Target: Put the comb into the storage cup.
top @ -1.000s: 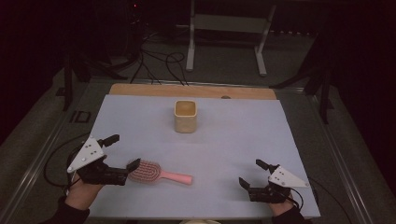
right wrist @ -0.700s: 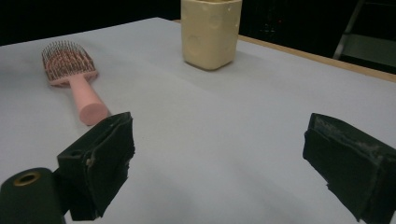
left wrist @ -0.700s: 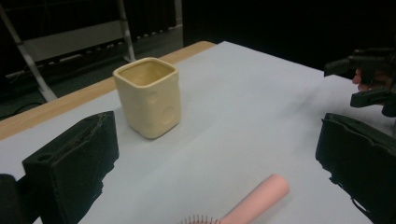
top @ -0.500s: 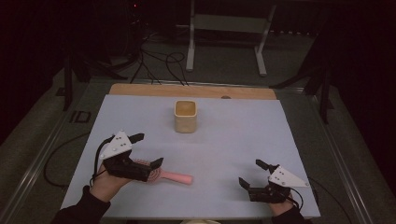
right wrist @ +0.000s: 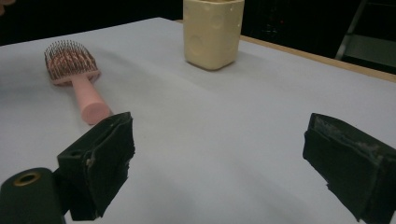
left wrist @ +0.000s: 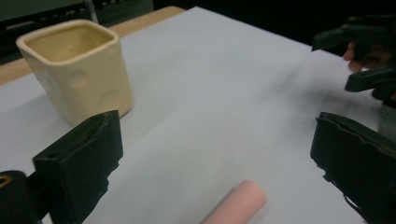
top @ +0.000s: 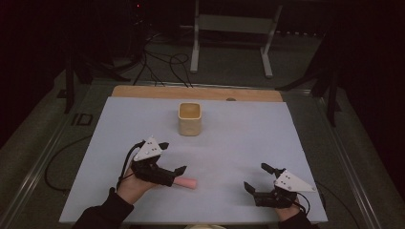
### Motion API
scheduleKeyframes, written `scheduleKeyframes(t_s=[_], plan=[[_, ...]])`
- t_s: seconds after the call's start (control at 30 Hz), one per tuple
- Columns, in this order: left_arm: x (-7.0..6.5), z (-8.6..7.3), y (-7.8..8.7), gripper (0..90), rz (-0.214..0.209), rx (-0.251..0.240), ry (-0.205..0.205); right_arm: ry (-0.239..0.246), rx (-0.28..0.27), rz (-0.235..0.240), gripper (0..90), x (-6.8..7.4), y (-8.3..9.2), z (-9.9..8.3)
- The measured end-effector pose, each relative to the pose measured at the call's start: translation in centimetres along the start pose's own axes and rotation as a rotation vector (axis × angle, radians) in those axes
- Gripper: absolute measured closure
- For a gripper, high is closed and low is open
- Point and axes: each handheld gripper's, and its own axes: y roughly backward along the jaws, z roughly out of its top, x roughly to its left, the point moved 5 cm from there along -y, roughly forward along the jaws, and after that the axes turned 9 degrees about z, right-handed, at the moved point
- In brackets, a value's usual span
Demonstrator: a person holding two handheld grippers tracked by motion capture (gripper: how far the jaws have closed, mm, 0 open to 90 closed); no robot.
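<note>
A pink hairbrush lies on the white mat, bristles up; its head and handle show in the right gripper view. From above, just the handle end pokes out from under my left gripper. That gripper hovers over the brush with its jaws wide open, and the handle tip lies low between them, untouched. My right gripper rests open near the front right of the mat, holding nothing. A cream square cup stands upright mid-table, beyond both grippers.
The white mat covers the table, with a wooden strip along its far edge. Behind the table are cables on the floor and a metal stand. In the left gripper view, the right gripper shows far off.
My left gripper has moved right and forward, from left of the brush head to over the brush, still open. The brush, cup and right gripper have stayed put.
</note>
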Motion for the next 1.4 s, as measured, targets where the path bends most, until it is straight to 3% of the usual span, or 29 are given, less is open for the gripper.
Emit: scheduleKeyframes(t_s=[0.23, 0.53, 0.77, 0.8, 0.9, 1.0, 1.2, 1.4], plan=[[-1.0, -1.4, -2.3, 13.9, -0.027, 0.045, 0.011, -0.003, -0.001, 0.005, 8.5, 0.0, 0.0, 0.0], [-1.9, -2.2, -3.8, 22.3, -0.055, 0.071, 0.012, -0.002, -0.002, 0.008, 8.5, 0.1, 0.0, 0.0], [-2.2, -3.1, -4.8, 37.4, -0.060, 0.106, 0.038, -0.003, -0.001, 0.010, 8.6, 0.1, -0.1, 0.0], [-2.3, -3.2, -5.0, 44.2, -0.062, 0.120, 0.039, -0.003, 0.000, 0.010, 8.5, 0.0, -0.1, -0.1], [-2.4, -3.4, -5.2, 51.2, -0.059, 0.130, 0.035, -0.004, -0.001, 0.010, 8.6, 0.1, -0.1, -0.1], [-2.6, -3.7, -5.9, 63.0, -0.033, 0.174, 0.040, -0.004, 0.001, 0.013, 8.6, 0.1, -0.1, -0.1], [-3.0, -4.1, -6.5, 85.6, -0.050, 0.228, 0.043, -0.003, 0.001, 0.013, 8.6, 0.1, -0.2, -0.1], [-3.4, -4.5, -7.0, 90.0, -0.063, 0.270, 0.052, -0.005, 0.000, 0.014, 8.6, 0.1, -0.2, -0.1]])
